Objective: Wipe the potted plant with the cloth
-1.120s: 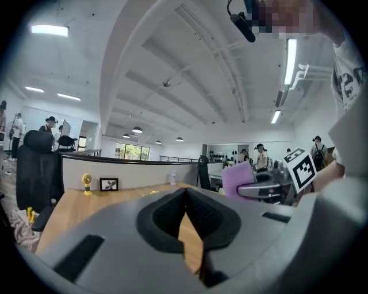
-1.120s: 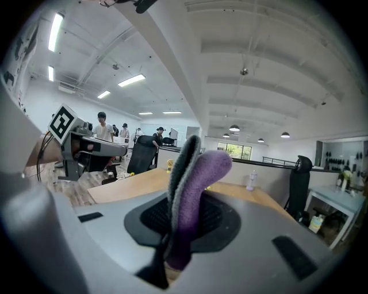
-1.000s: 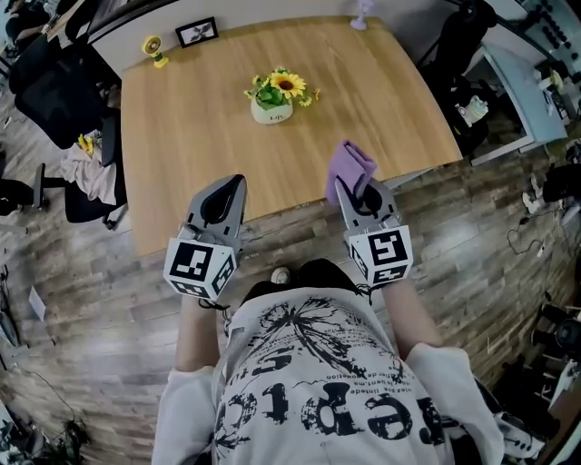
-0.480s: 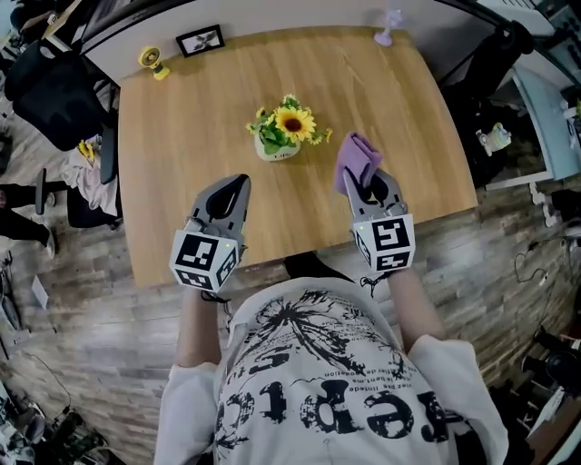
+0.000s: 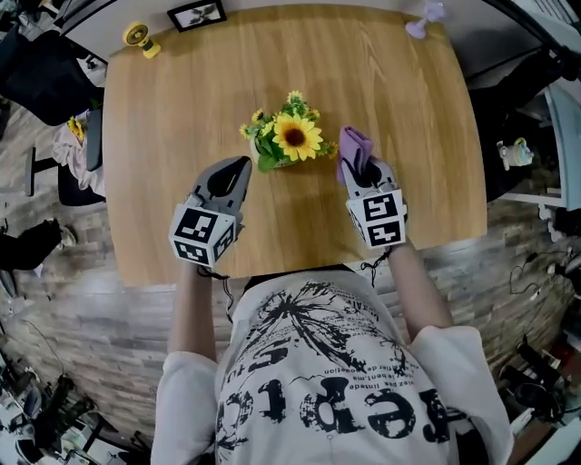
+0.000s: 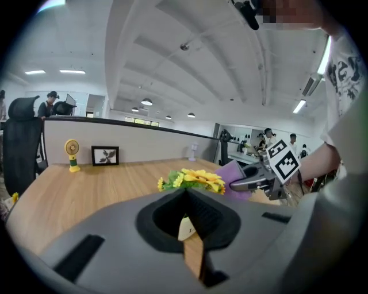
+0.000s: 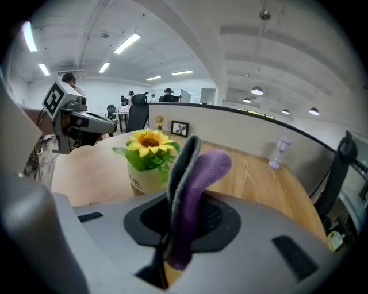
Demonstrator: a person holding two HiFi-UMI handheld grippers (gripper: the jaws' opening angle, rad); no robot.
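The potted plant [image 5: 289, 141], a sunflower with small yellow blooms in a cream pot, stands mid-table on the wooden table [image 5: 172, 109]. My right gripper [image 5: 356, 171] is shut on a folded purple cloth [image 5: 354, 147], just right of the plant; the cloth [image 7: 195, 172] sticks up from the jaws with the plant [image 7: 148, 156] to its left. My left gripper [image 5: 241, 165] is shut and empty, its tip close to the plant's left side. In the left gripper view the plant [image 6: 192, 179] rises just beyond the closed jaws, and the right gripper [image 6: 253, 182] with the cloth sits beside it.
At the table's far edge stand a framed picture [image 5: 197, 14], a small yellow fan [image 5: 138, 38] and a small purple fan [image 5: 425, 16]. Office chairs and clothing [image 5: 64, 150] sit left of the table. The near table edge [image 5: 272, 268] runs under my forearms.
Both grippers have moved forward from the table's near edge to either side of the plant, the right one carrying the cloth. The head view has shifted over the table.
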